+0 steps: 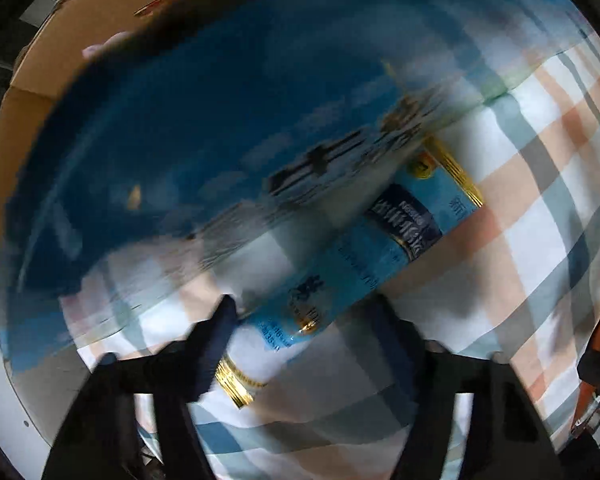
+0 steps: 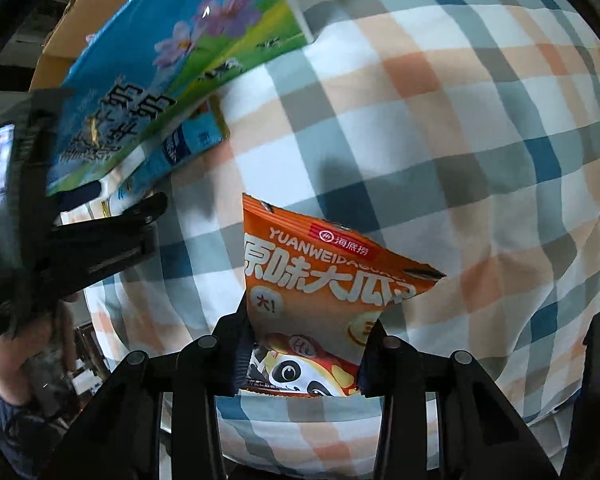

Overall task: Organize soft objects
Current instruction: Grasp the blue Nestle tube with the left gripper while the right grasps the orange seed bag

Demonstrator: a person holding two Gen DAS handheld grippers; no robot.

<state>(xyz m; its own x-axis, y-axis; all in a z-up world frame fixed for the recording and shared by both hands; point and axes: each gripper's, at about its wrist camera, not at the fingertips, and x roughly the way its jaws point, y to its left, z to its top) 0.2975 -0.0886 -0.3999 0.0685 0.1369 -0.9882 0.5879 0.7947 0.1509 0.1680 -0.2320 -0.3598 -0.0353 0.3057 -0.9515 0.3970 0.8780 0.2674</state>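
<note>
Two close wrist views, shared checked cloth [image 1: 540,184] [image 2: 440,120].

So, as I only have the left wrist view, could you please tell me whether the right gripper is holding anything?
Observer: Yes, the right gripper is shut on an orange snack packet with a panda on it.
Operator: Thank you. What is the large blue blur in front of me?
Observer: A big blue bag printed with pink flowers and a green meadow, tilted over the light blue packet.
Operator: And what lies behind the orange packet?
Observer: Only the plaid cloth.
</note>
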